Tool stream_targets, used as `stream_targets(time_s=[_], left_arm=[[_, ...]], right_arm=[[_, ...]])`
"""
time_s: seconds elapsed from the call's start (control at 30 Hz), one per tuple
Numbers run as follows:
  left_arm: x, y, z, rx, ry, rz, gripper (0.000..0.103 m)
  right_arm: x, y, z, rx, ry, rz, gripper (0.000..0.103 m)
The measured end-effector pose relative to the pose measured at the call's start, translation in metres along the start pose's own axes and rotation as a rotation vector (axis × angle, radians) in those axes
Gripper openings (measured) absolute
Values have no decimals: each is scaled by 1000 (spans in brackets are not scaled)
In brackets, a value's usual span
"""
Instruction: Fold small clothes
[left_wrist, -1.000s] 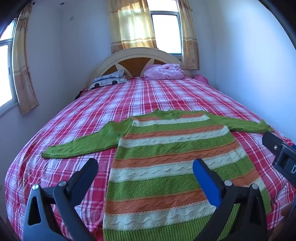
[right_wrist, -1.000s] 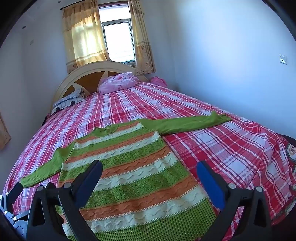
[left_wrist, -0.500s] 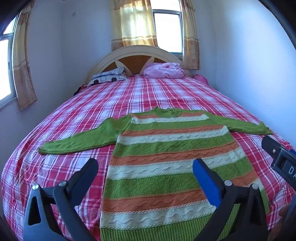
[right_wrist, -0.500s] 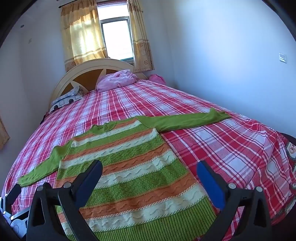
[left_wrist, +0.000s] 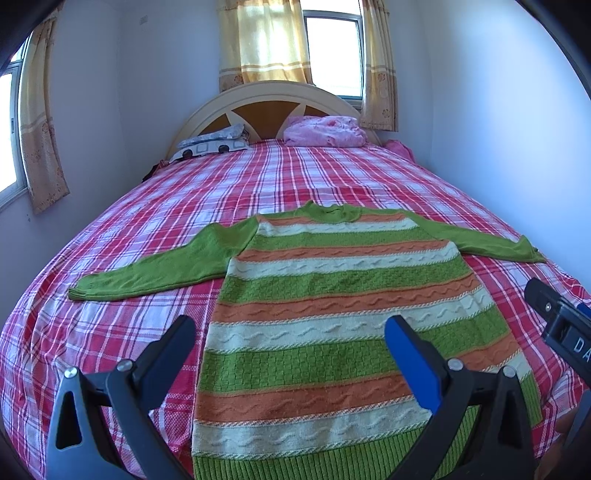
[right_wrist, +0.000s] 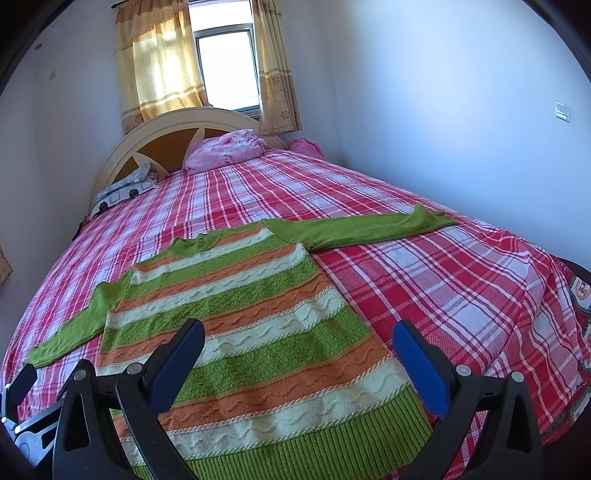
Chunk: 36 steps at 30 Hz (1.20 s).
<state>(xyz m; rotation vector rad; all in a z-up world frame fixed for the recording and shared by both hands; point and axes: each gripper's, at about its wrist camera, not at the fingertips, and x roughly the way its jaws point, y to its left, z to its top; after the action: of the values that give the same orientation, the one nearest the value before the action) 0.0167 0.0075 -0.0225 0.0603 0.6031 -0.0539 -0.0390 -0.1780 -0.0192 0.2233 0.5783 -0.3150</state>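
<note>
- A striped knit sweater (left_wrist: 332, 317) lies flat on the red plaid bedspread (left_wrist: 258, 184), near the foot of the bed, with its green ribbed hem at the near edge.
- Its long axis runs up the bed: the collar (left_wrist: 332, 212) points toward the arched headboard (left_wrist: 266, 107), the hem toward the two grippers.
- Both green sleeves are spread out sideways, roughly straight across the bed.
- The left wrist view shows the left sleeve (left_wrist: 155, 273) whole, down to its cuff, while the right sleeve there is cut short by the curve of the bed.
- The right wrist view gives the opposite: the right sleeve (right_wrist: 362, 229) stretches toward the wall side, its end a little bunched, though I can't make out the cuff clearly.
- Only the right wrist view takes in the wall switch (right_wrist: 562, 111) and the bedspread dropping over the bed's side.
- The left gripper (left_wrist: 291, 336) hangs above the lower body of the sweater, its fingers spread wide with nothing between them.
- The right gripper (right_wrist: 299, 341) hangs over the sweater's lower right part, also spread wide and empty.
- Each view catches a dark corner of the other gripper at its edge.
- A pink pillow (left_wrist: 325, 131) and a printed pillow (left_wrist: 210, 142) sit by the headboard, well apart from the sweater.
- Yellow curtains (left_wrist: 262, 40) frame the window behind.
</note>
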Motion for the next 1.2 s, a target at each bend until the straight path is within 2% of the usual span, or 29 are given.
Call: stream_targets(time_s=[0.47,1.2], left_arm=[[33,2,1,-3,58,-3,103],[85,3,19,-4,133,-16,103]], right_arm=[[26,4,4,-37,31,-42,102],[77,31,23,-52,89,-49,102]])
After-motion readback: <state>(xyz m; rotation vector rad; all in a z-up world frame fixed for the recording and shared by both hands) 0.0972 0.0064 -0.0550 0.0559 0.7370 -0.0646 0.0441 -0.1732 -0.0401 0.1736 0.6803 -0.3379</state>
